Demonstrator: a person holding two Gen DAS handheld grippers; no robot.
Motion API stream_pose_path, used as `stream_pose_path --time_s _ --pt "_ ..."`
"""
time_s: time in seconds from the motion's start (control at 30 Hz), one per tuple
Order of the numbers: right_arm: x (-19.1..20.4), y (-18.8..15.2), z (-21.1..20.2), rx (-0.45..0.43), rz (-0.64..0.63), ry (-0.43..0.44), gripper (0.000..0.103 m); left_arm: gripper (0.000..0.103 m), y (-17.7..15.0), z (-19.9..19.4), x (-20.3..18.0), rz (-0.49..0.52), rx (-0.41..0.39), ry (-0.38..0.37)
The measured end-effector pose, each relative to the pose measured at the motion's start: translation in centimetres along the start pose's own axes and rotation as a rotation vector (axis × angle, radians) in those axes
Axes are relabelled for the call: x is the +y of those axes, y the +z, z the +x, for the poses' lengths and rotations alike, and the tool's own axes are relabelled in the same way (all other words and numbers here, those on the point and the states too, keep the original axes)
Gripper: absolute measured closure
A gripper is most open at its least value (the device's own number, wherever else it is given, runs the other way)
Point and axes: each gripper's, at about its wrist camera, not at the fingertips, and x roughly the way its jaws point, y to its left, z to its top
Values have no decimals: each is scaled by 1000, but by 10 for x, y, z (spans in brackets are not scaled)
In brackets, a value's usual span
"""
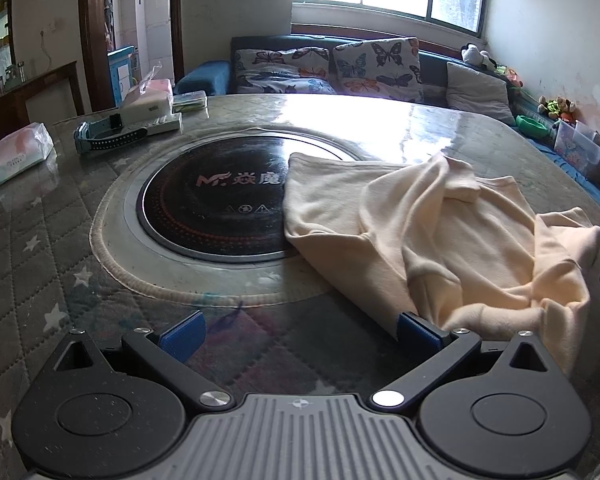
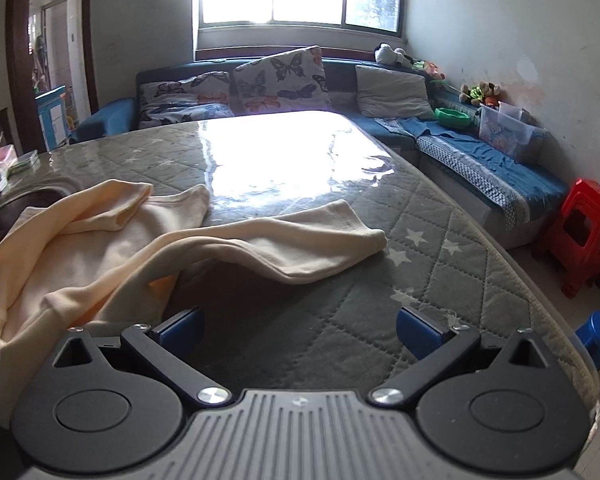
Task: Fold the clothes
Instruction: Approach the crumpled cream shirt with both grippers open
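A cream long-sleeved garment (image 1: 440, 240) lies crumpled on the quilted table (image 1: 40, 240), partly over the round black cooktop (image 1: 208, 200). My left gripper (image 1: 300, 336) is open and empty, just in front of the garment's near edge; its right finger (image 1: 416, 332) touches the cloth. In the right wrist view the same garment (image 2: 80, 240) lies to the left, one sleeve (image 2: 308, 240) stretched to the right across the table (image 2: 440, 280). My right gripper (image 2: 300, 330) is open and empty, over bare table in front of the sleeve.
A tissue pack (image 1: 18, 152), a watch (image 1: 104, 136) and boxes (image 1: 148, 108) sit at the table's far left. A sofa with butterfly cushions (image 2: 276, 76) stands behind. A red stool (image 2: 580, 236) and a blue object (image 2: 598, 338) are past the table's right edge.
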Motion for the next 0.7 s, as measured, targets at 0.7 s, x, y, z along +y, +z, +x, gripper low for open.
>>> stream_pose_path --time_s 0.7 --pt "34 -16 -40 -29 -89 119 0 0 -13 -30 -22 61 3 -13"
